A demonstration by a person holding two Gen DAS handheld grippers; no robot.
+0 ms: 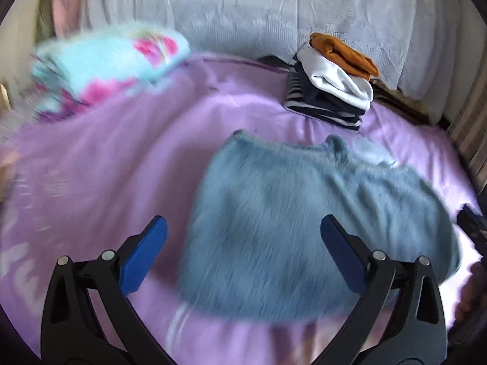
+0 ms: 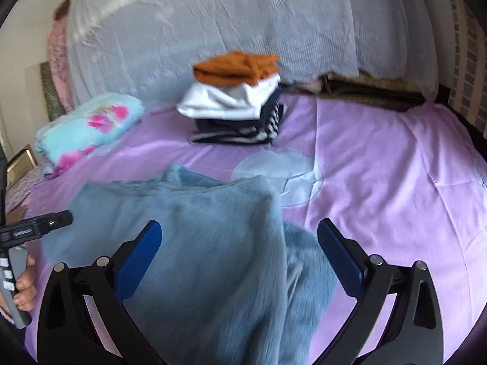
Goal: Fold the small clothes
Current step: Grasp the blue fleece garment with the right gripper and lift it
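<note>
The fuzzy blue sweater [image 1: 304,228] lies spread on the purple bed [image 1: 106,167], ready for folding; both the left hand-held gripper [image 1: 243,258] and the right hand-held gripper [image 2: 240,261] hover spread, holding nothing.

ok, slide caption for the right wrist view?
Open right gripper over fuzzy blue sweater on purple bedsheet.

Bare purple sheet [image 2: 380,158] right; clothes stack [image 2: 234,106] seemingly blocks the back.

Ahead of the left gripper [image 1: 243,252], motion blur smears the sweater [image 1: 304,222] and blanket [image 1: 106,60]. The right gripper's [image 2: 240,255] lower frame hides the sweater's near edge.
</note>
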